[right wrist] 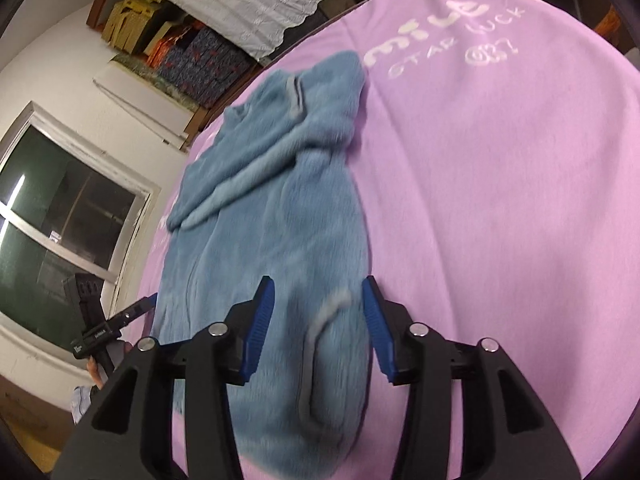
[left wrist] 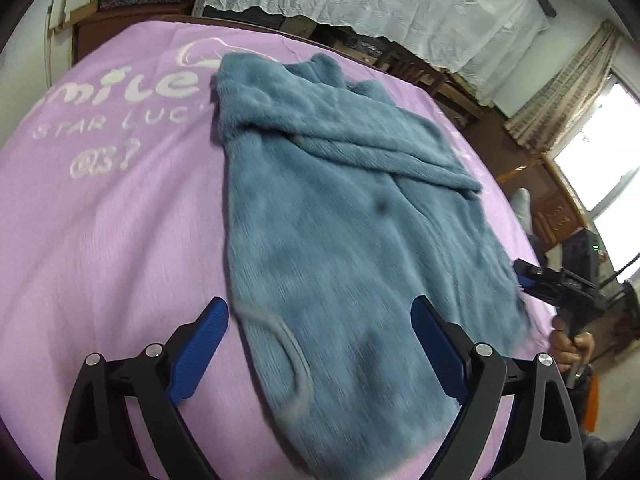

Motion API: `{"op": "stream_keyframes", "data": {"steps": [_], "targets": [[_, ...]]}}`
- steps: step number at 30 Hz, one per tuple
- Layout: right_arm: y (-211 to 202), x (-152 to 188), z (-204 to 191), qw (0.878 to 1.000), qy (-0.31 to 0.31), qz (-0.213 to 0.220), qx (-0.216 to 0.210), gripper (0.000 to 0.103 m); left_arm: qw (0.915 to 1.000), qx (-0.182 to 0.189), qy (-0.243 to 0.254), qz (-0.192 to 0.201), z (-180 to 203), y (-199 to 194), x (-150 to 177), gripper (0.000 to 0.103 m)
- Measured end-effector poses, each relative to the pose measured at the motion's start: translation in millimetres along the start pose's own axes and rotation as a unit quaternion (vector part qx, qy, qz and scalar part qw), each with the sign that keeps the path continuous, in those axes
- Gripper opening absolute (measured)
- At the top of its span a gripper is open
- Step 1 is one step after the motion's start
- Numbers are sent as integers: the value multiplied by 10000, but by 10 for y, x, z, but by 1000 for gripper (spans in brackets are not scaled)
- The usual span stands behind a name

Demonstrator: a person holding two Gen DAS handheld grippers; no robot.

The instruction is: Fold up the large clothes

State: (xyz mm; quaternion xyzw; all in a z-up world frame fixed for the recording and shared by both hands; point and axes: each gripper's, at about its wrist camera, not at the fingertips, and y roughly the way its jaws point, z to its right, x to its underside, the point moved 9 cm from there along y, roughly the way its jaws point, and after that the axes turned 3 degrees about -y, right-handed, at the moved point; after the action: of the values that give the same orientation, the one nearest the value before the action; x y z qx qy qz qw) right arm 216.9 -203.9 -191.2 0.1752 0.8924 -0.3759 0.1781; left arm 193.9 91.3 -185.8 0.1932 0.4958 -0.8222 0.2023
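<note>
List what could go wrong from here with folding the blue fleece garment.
1. The blue fleece garment is thick; its folded sleeve may slide off when the hem is lifted.
2. The left gripper and right gripper are both open, so a grab may pinch the purple blanket too.
</note>
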Motion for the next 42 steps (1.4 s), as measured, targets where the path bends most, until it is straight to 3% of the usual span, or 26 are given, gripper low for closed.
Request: {"op": "stream_keyframes", "data": {"steps": [10,13,16,18,20,22,24,26,28,32,42], "targets": [[-258,510,-134,9985,107,-106,-535,46,9949,961,-46,-290,304,-236,540,88],[-296,596,-220,9974,44,-180,-703,46,9954,918,154,-227,349,-189,551,84],[-253,602,-251,9979,-57,-229,-600,46,9948,996,-70,-211,321,-128,432,79],[-230,569,-255,9981,-29,-228,-575,46,9946,1001,-140,-212,303,-116,409,73],[-233,563,-270,9981,-46,-202,-588,46,9958,897,-94,-184,288,-127,441,57],[-226,579,-271,9982,-102,-197,-551,44,9960,870,-70,-202,267,-135,475,48],[-205,590,-259,9986,-158,-201,-469,38,9964,824,-38,-180,236,-144,494,40],[-188,602,-248,9985,-157,-213,-477,32,9965,800,-126,-184,184,-134,482,25],[-170,602,-242,9986,-132,-234,-449,24,9961,825,-234,-182,134,-129,472,18],[-178,587,-230,9985,-24,-174,-515,17,9957,871,-295,-66,97,-182,455,16],[-412,353,-431,9942,23,176,-1057,16,9946,930,-39,468,267,-466,130,16]]}}
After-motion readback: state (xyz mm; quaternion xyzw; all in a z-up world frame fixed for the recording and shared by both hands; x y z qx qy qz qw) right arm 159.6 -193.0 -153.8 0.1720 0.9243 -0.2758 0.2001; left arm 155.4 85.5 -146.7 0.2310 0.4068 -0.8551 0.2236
